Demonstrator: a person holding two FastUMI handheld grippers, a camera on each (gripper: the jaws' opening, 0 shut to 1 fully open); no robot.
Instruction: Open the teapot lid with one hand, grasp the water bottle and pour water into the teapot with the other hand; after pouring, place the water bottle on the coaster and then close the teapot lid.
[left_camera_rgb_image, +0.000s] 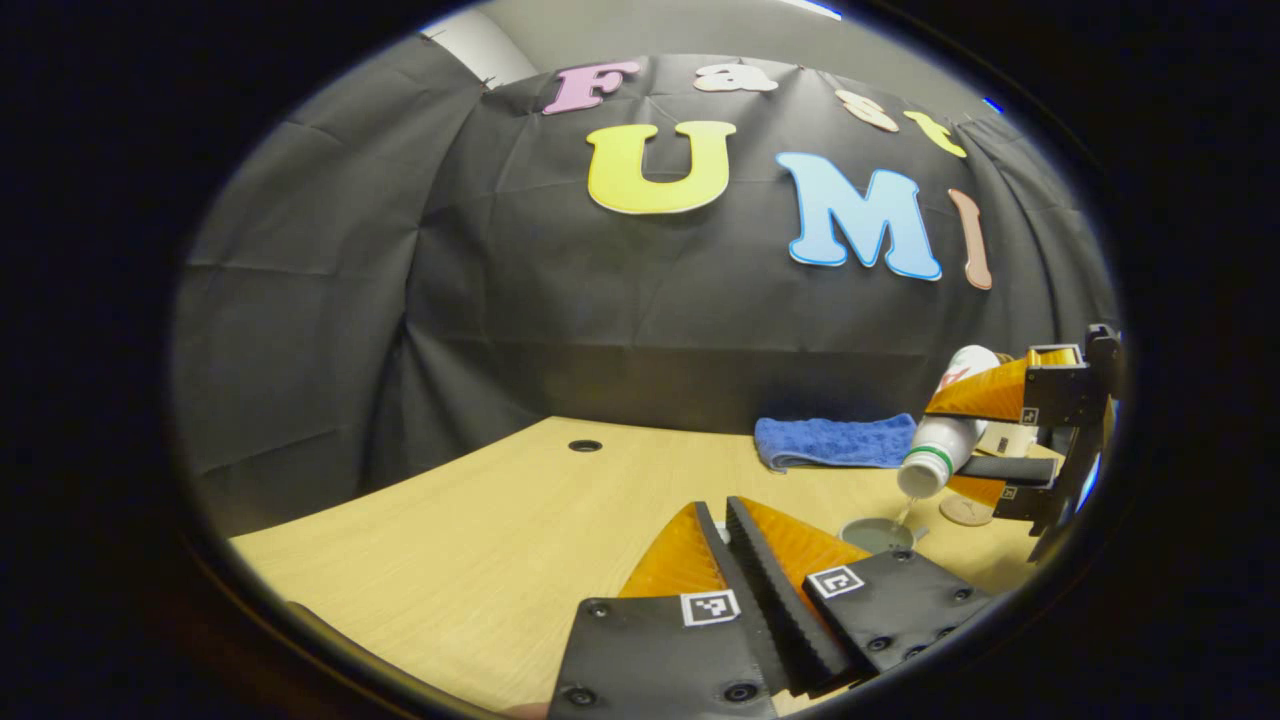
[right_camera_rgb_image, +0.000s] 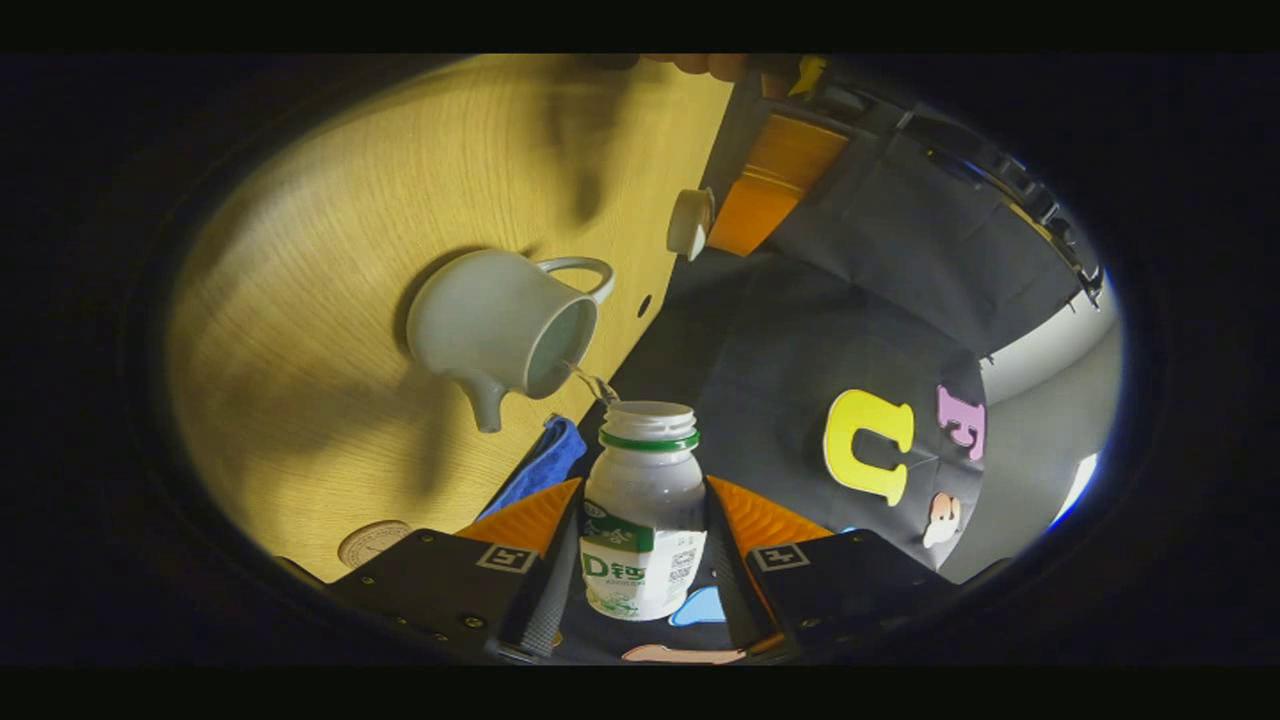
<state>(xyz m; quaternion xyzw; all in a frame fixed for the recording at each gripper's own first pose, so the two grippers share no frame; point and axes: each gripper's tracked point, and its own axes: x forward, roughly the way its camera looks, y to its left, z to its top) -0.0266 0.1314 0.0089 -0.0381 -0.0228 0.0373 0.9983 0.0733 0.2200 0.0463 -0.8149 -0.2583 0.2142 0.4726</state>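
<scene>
My right gripper (right_camera_rgb_image: 643, 487) is shut on the white water bottle (right_camera_rgb_image: 645, 540), which has a green neck ring and no cap. The bottle is tipped, and a thin stream of water (right_camera_rgb_image: 595, 383) falls from its mouth into the open pale teapot (right_camera_rgb_image: 490, 325) on the wooden table. In the left gripper view the tilted bottle (left_camera_rgb_image: 935, 455) hangs over the teapot's mouth (left_camera_rgb_image: 878, 533), held by the right gripper (left_camera_rgb_image: 948, 438). My left gripper (left_camera_rgb_image: 716, 505) has its fingers nearly together. In the right gripper view it (right_camera_rgb_image: 715, 225) holds the teapot lid (right_camera_rgb_image: 690, 222) up, away from the pot.
A round coaster (left_camera_rgb_image: 965, 511) lies on the table just beyond the teapot, also seen as the coaster (right_camera_rgb_image: 372, 543). A folded blue towel (left_camera_rgb_image: 835, 442) rests near the back wall. A cable hole (left_camera_rgb_image: 585, 445) sits in the tabletop (left_camera_rgb_image: 480, 520) at the far left.
</scene>
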